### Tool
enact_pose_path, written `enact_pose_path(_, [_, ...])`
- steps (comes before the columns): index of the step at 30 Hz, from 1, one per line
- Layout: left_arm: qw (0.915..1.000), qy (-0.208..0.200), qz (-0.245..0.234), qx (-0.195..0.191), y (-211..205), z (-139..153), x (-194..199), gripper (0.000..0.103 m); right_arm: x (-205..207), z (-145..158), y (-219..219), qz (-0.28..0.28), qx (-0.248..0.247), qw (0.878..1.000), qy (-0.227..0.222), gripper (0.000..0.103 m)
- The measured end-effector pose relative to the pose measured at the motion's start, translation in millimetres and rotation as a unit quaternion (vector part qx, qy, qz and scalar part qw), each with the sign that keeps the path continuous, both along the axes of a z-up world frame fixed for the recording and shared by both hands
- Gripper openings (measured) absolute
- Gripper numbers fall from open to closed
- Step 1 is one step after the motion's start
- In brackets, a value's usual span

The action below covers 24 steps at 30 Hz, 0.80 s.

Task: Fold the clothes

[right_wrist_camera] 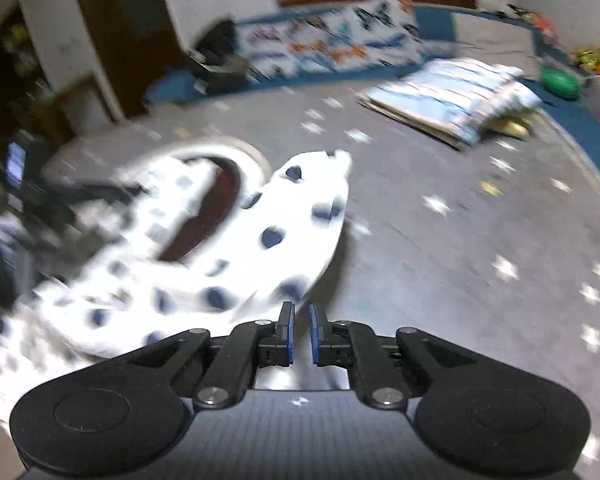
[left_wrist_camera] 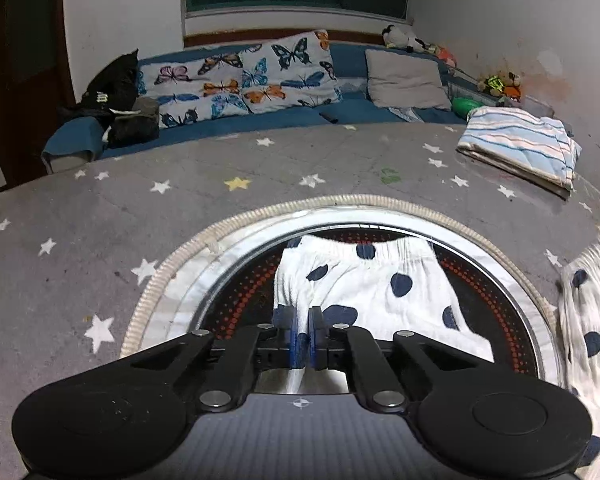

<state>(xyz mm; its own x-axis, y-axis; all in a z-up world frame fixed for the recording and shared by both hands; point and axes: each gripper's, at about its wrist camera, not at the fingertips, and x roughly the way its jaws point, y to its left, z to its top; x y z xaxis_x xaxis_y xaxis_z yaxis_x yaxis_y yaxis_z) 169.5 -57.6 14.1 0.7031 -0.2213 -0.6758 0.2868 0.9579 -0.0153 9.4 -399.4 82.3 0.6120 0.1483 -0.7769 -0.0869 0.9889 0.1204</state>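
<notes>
both grippers' jaws pinch the polka-dot garment above the star-patterned cover.

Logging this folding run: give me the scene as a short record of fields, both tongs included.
garment: white polka-dot garment, partly over a round black tray
left tongs: shut on the garment's near edge
right tongs: narrow gap between the pads, cloth running between them; grip unclear, view blurred
surface: grey star-print cover
already folded: striped blue and white cloth, far right
background: butterfly pillows, grey pillow
</notes>
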Motion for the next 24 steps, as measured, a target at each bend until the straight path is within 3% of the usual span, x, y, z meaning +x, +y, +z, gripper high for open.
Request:
enact_pose_path(4, [0.9999, -0.017, 0.004, 0.001, 4.0, 12.7, -1.9, 0.006, 4.8, 6.9, -2.8, -0.005, -0.012, 1.000, -0.025, 0.011])
enact_pose_path(6, [0.9997, -0.023, 0.008, 0.001, 6.4, 17.8, -0.5, 0.006, 12.2, 7.5, 3.4, 0.009, -0.006, 0.999, -0.035, 0.024])
enact_pose_path(8, [0.9996, -0.027, 0.012, -0.001, 9.3, 21.7, 2.3, 0.006, 27.1, 2.3, 13.2, 0.025, -0.003, 0.999, -0.036, 0.029])
enact_pose_path(15, [0.9991, -0.039, 0.011, -0.007, 22.0, 35.3, 17.4, 0.006, 76.1, -37.7, 35.3, 0.026, -0.036, 0.999, 0.011, 0.034])
enact_pose_path(18, [0.9988, -0.047, 0.015, 0.001, 28.8, 37.4, 28.5, 0.006, 91.3, -42.2, 42.9, 0.033, -0.049, 0.998, 0.005, 0.041])
enact_pose_path(24, [0.9973, -0.051, 0.052, -0.010, 53.5, 33.3, 58.7, 0.006, 144.6, -47.2, 59.8, 0.046, -0.075, 0.996, -0.019, 0.042])
